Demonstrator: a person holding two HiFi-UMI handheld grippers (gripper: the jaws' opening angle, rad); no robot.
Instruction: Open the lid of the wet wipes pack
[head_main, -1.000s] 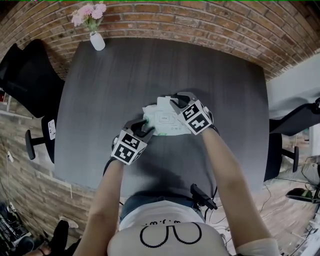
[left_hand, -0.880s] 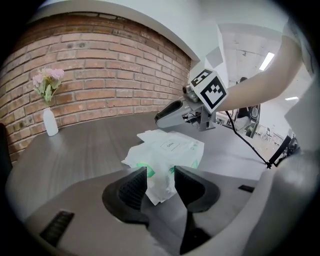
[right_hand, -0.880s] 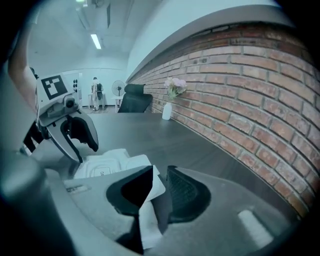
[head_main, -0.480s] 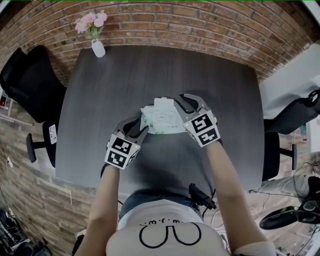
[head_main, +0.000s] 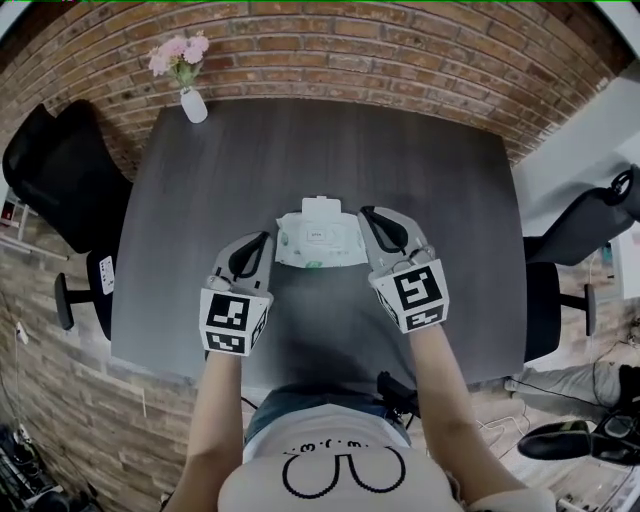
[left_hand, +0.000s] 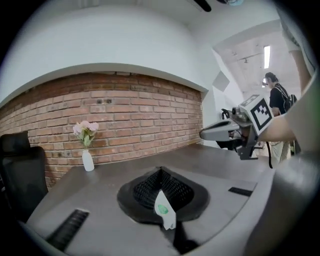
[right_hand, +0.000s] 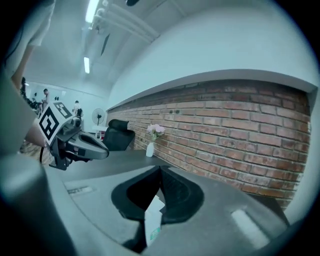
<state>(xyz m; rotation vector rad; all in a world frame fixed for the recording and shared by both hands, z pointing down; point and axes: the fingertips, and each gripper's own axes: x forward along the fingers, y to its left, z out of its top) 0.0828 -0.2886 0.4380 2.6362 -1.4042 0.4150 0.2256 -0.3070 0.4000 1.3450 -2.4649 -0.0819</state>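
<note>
The white wet wipes pack lies flat at the middle of the dark grey table. Its lid is flipped back at the far edge. My left gripper hovers just left of the pack, jaws together and empty. To the pack's right my right gripper is raised, also shut and empty. Neither touches the pack. In the left gripper view the shut jaws point at the brick wall, and a white sliver of the pack shows below them. The right gripper view shows the same kind of sliver.
A white vase of pink flowers stands at the table's far left corner. Black office chairs stand at the left and right. A brick wall runs behind the table. A person stands far off in the room.
Both grippers have let go of the pack, lifted and drawn back toward me, their jaws now closed. The pack stays on the table with its lid open.
</note>
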